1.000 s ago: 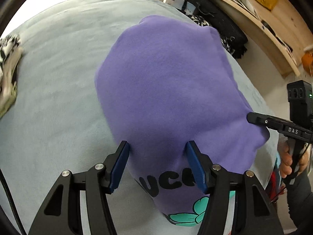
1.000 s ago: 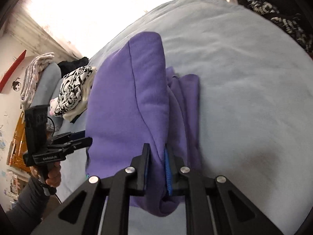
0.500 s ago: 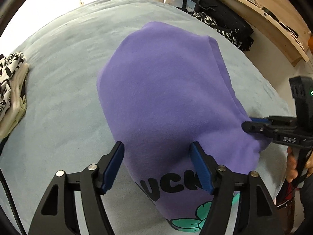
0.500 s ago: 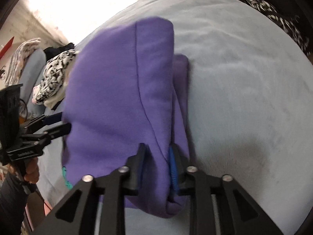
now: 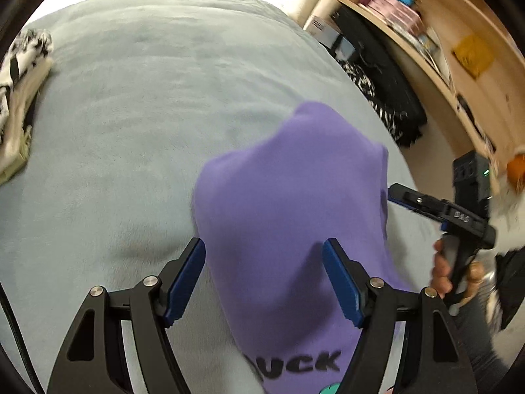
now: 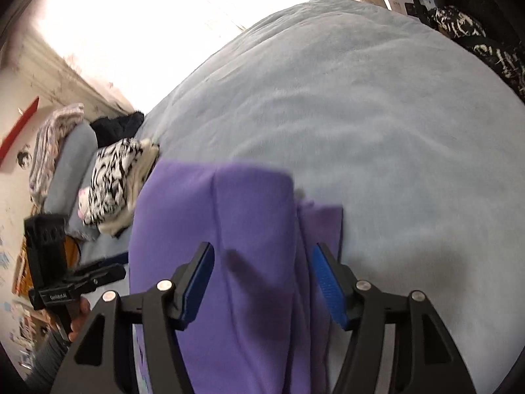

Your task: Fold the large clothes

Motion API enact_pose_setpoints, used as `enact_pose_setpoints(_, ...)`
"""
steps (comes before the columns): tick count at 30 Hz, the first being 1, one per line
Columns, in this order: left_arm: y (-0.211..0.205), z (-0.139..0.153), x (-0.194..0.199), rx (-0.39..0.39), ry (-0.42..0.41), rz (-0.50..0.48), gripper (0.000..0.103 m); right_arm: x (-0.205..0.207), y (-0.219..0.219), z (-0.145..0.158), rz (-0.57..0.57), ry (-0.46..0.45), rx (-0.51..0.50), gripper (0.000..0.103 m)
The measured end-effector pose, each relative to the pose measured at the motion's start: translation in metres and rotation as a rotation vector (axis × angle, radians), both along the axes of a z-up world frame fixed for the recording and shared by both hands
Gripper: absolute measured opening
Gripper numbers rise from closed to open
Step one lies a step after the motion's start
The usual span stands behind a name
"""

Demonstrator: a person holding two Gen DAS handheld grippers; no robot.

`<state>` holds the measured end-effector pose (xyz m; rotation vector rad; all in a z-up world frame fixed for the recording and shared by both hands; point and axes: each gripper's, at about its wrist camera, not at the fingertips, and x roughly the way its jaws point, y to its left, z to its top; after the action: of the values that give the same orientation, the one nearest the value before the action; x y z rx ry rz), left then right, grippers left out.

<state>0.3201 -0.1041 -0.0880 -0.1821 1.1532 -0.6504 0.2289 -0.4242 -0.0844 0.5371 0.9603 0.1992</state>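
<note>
Surface: pale blue blanket (image 5: 137,105) covering a bed; wooden shelf (image 5: 436,75) at upper right of the left view.
Garment: purple sweatshirt (image 5: 288,223), folded into a bundle, seen at lower centre of both views, lying on the blanket.
Left gripper (image 5: 264,279): released; jaws held wide, cloth seen between them, pads not pressing.
Right gripper (image 6: 262,282): jaws opening; cloth is seen between them, no longer pinched.
Other: folded zebra-print clothes (image 6: 115,177) at left of the right view.
Risk: the thick fold may be sprung open once let go; an edge could be snagged by a withdrawing pad and the bundle dragged askew.
</note>
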Motion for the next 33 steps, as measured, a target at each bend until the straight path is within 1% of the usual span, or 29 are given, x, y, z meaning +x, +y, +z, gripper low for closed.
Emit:
enact_pose_setpoints(4,0.000,-0.017,0.019,-0.067,0.074,-0.011,0.073,0.021,-0.013,-0.018,-0.002,0.008,0.109,0.062)
enact_pose_setpoints(5,0.000,-0.021,0.024,-0.072,0.079,-0.015,0.074,0.024,-0.014,-0.021,-0.003,0.013,0.131,0.062)
enact_pose_setpoints(6,0.000,-0.024,0.025,-0.074,0.084,-0.021,0.075,0.027,-0.014,-0.027,0.002,0.027,0.173,0.062)
enact_pose_setpoints(7,-0.002,-0.025,0.026,-0.075,0.085,-0.026,0.076,0.029,-0.013,-0.029,0.006,0.032,0.182,0.055)
enact_pose_setpoints(8,-0.005,-0.026,0.025,-0.069,0.085,-0.035,0.076,0.029,-0.011,-0.030,0.005,0.030,0.161,0.044)
enact_pose_setpoints(9,-0.008,-0.026,0.025,-0.058,0.082,-0.037,0.076,0.030,-0.006,-0.029,0.020,0.028,0.110,0.018)
enact_pose_setpoints(10,-0.011,-0.026,0.024,-0.043,0.076,-0.040,0.076,0.031,0.000,-0.027,0.032,0.035,0.059,0.015)
enact_pose_setpoints(12,-0.017,-0.022,0.024,-0.017,0.068,-0.040,0.076,0.026,0.007,-0.016,0.020,0.033,-0.039,0.012)
enact_pose_setpoints(14,-0.024,-0.018,0.024,0.020,0.058,-0.042,0.076,0.021,0.008,-0.001,-0.001,0.010,-0.111,0.012)
enact_pose_setpoints(15,-0.030,-0.015,0.021,0.050,0.037,-0.046,0.076,0.015,0.007,0.009,-0.018,-0.010,-0.156,0.012)
enact_pose_setpoints(16,-0.038,-0.014,0.018,0.093,0.017,-0.048,0.076,0.013,0.007,0.011,-0.024,-0.011,-0.185,0.012)
enact_pose_setpoints(17,-0.042,-0.015,0.016,0.124,0.009,-0.044,0.078,0.013,0.007,0.010,-0.023,0.000,-0.211,0.012)
enact_pose_setpoints(18,-0.048,-0.019,0.016,0.153,0.007,-0.037,0.079,0.015,0.007,0.001,-0.024,0.031,-0.234,0.012)
enact_pose_setpoints(19,-0.054,-0.024,0.017,0.182,0.007,-0.027,0.083,0.021,0.009,-0.016,-0.024,0.095,-0.263,0.012)
enact_pose_setpoints(20,-0.059,-0.030,0.016,0.209,0.008,-0.012,0.085,0.026,0.011,-0.027,-0.023,0.123,-0.277,0.012)
enact_pose_setpoints(21,-0.062,-0.037,0.018,0.212,0.015,0.003,0.091,0.032,0.014,-0.044,-0.026,0.157,-0.303,0.012)
enact_pose_setpoints(22,-0.061,-0.042,0.020,0.202,0.025,0.011,0.096,0.036,0.015,-0.054,-0.032,0.172,-0.311,0.012)
enact_pose_setpoints(24,-0.057,-0.051,0.027,0.157,0.078,0.034,0.101,0.041,0.016,-0.060,-0.058,0.183,-0.312,0.013)
enact_pose_setpoints(25,-0.053,-0.056,0.031,0.125,0.115,0.048,0.103,0.042,0.015,-0.059,-0.069,0.190,-0.301,0.013)
enact_pose_setpoints(26,-0.050,-0.058,0.033,0.107,0.132,0.050,0.103,0.043,0.014,-0.058,-0.070,0.196,-0.297,0.013)
enact_pose_setpoints(27,-0.048,-0.060,0.032,0.088,0.141,0.048,0.103,0.044,0.015,-0.057,-0.065,0.198,-0.313,0.017)
enact_pose_setpoints(28,-0.046,-0.060,0.031,0.083,0.136,0.046,0.103,0.044,0.017,-0.057,-0.064,0.199,-0.329,0.025)
enact_pose_setpoints(29,-0.045,-0.058,0.029,0.085,0.119,0.044,0.103,0.043,0.015,-0.055,-0.068,0.197,-0.348,0.030)
enact_pose_setpoints(30,-0.044,-0.055,0.026,0.090,0.106,0.045,0.103,0.041,0.015,-0.051,-0.072,0.188,-0.363,0.038)
enact_pose_setpoints(31,-0.042,-0.052,0.023,0.096,0.090,0.048,0.102,0.039,0.015,-0.046,-0.075,0.179,-0.366,0.041)
enact_pose_setpoints(33,-0.037,-0.047,0.016,0.111,0.066,0.056,0.102,0.033,0.011,-0.036,-0.088,0.166,-0.334,0.042)
